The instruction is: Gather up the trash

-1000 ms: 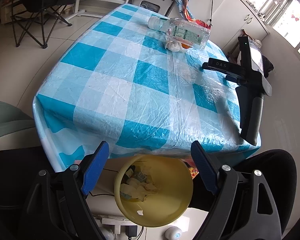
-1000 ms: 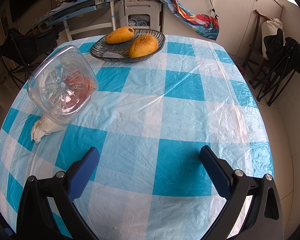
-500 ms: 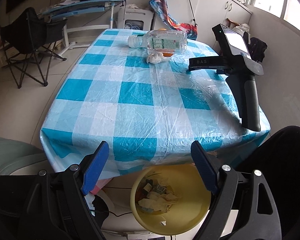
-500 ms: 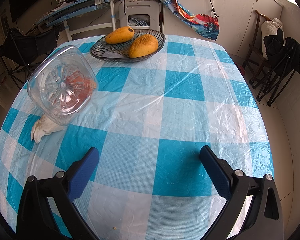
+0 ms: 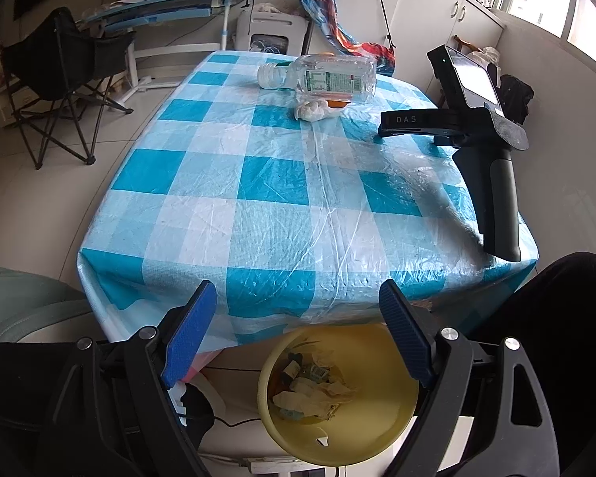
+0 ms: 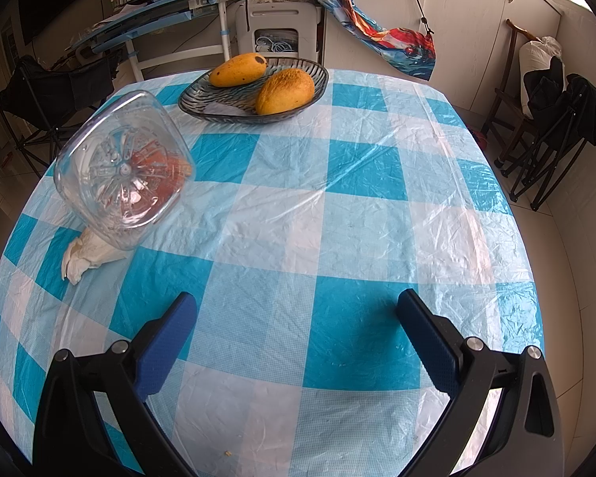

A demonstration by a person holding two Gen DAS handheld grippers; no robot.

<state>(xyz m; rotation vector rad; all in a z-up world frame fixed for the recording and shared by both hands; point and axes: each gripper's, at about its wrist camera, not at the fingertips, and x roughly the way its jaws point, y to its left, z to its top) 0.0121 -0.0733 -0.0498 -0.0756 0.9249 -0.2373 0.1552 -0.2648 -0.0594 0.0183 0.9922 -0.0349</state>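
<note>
Left wrist view shows the round yellow plastic trash bin [image 5: 337,409] on the floor, just below the near edge of the table, with crumpled white tissues and small wrappers [image 5: 314,385] lying inside it. More trash is on the table at the far side: a clear plastic bottle with a green-and-white label [image 5: 322,77] lies on its side, and a crumpled white tissue [image 5: 312,110] lies just beside it, touching it, with something orange partly hidden under the bottle. From the right wrist view the bottle [image 6: 125,171] is seen from its bottom end, tilted, and the tissue [image 6: 87,256] is under its lower edge.

The left gripper [image 5: 298,342] hangs over the bin and the table edge. Its two blue padded fingers [image 5: 188,334] stand wide apart, with nothing between them and touching nothing. The right gripper [image 6: 294,342] is above the blue-and-white checked plastic tablecloth [image 6: 337,218]; its blue fingers [image 6: 165,344] are also wide apart and hold nothing, and the bottle is well apart from them, to the left. In the left wrist view the right gripper's black handle and body [image 5: 480,139] are over the right part of the table.

Farther back on the cloth, a dark glass oval dish [image 6: 202,107] holds two yellow-orange mangoes [image 6: 284,91]
</note>
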